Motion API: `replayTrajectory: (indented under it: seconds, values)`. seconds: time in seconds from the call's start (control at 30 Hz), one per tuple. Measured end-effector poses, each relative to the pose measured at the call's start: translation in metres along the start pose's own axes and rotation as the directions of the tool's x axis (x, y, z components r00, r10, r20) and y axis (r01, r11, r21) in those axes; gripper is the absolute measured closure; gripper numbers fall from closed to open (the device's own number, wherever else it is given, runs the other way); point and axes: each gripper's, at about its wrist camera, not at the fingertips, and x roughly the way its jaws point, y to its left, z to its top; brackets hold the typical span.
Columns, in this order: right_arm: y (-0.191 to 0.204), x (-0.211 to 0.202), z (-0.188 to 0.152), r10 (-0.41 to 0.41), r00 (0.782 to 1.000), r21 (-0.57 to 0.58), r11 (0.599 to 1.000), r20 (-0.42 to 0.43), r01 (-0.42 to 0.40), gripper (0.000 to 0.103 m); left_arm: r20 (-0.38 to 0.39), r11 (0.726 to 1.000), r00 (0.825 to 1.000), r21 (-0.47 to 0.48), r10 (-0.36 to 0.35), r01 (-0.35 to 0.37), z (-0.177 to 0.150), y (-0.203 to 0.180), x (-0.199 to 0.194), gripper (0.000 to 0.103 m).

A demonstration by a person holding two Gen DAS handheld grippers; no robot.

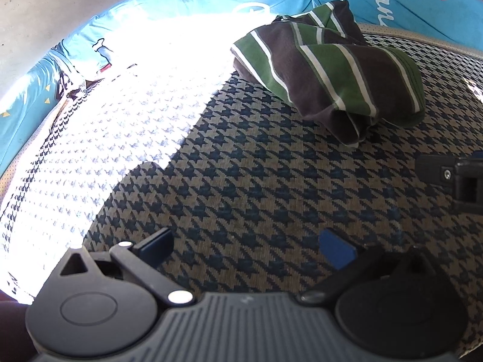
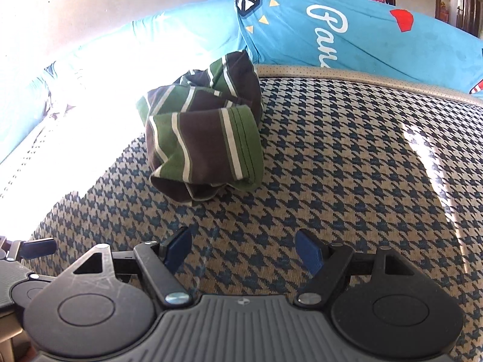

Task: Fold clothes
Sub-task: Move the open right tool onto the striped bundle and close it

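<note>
Right wrist view shows the striped garment [image 2: 202, 138] lying bunched in a loose roll on the houndstooth cover [image 2: 347, 166], toward the far left, just short of the blue bedding [image 2: 302, 36] behind it. The right gripper [image 2: 244, 255] hovers near, its blue pads spread wide and empty, well apart from the cloth. From the left wrist view the same garment [image 1: 329, 69] sits far and to the right, and the left gripper [image 1: 247, 249] is likewise wide and holds nothing.

The step in hand looks like the first reach, with no fold made yet. To do it well, each claw should likely go for a separate hem edge rather than the thick middle of the bundle. The green hemmed edge facing near is the clearest target. A pinch on a single layer would let the cloth be lifted and shaken flat; grabbing several layers risks keeping it twisted. Strong glare on the left hides that side.
</note>
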Motion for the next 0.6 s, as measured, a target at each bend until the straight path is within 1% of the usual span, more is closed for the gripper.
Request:
replayTrajectory:
  seconds: [0.13,0.27,0.3,0.33,0.43,0.53,0.6]
  values:
    - [0.007,0.008,0.013,0.017,1.000,-0.004,1.000,0.018,-0.017,0.028,0.001,1.000,1.000,0.010,0.001,-0.001,0.011,0.008,0.007,0.000]
    - [0.013,0.018,0.027,0.044,0.999,-0.007,0.999,0.018,-0.044,0.027,0.002,0.999,1.000,0.052,-0.003,0.003,0.022,0.011,0.016,0.000]
    - [0.014,0.021,0.029,0.048,0.999,-0.004,0.999,0.018,-0.048,0.026,0.003,0.998,1.000,0.068,-0.003,0.003,0.026,0.011,0.018,0.000]
    - [0.015,0.024,0.031,0.052,0.999,0.001,0.999,0.016,-0.052,0.023,0.006,0.996,1.000,0.086,-0.002,0.001,0.029,0.010,0.019,0.000]
    - [0.017,0.032,0.038,0.060,0.998,0.019,0.998,0.020,-0.060,0.020,0.026,0.992,1.000,0.128,-0.002,-0.001,0.042,0.009,0.021,0.000]
    - [0.015,0.040,0.044,0.059,0.998,0.053,0.997,0.020,-0.060,0.019,0.081,0.995,0.997,0.103,-0.013,0.005,0.057,0.017,0.018,0.000]
    - [0.014,0.045,0.044,0.058,0.998,0.077,0.995,0.016,-0.059,0.019,0.114,0.998,0.993,0.065,0.000,-0.008,0.062,0.025,0.017,0.000]
